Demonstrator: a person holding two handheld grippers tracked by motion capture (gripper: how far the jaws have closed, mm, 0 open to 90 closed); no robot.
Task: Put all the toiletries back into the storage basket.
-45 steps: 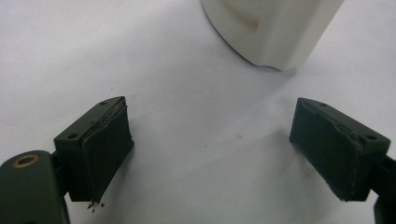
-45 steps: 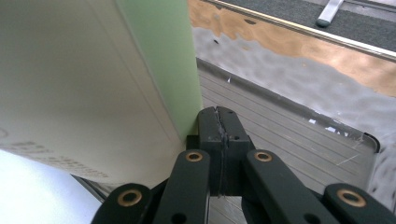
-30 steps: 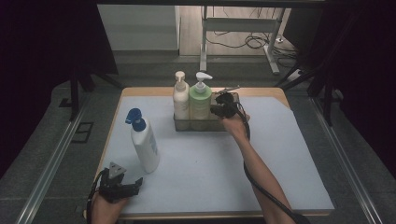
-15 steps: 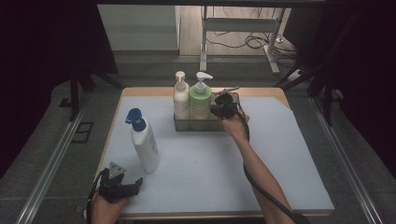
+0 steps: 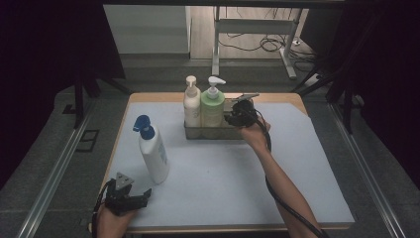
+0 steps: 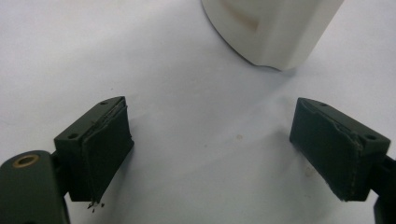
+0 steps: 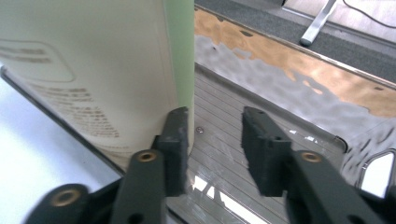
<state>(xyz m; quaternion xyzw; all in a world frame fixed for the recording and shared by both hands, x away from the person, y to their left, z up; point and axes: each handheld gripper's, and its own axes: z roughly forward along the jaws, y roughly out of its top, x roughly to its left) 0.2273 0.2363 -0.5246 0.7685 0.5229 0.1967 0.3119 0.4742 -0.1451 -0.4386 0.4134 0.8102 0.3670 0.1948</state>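
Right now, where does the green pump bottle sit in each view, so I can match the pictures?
High view: green pump bottle stands in the metal tray at the table's far edge, between the cream pump bottle and the right gripper.
Left gripper view: not in it.
Right gripper view: its green edge rises above the left finger.
Shared landmark: the metal tray.

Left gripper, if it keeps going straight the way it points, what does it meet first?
Probably the white plastic pump bottle with the blue top, lying on the pale table cover just ahead of the open left gripper. Nothing lies between them.
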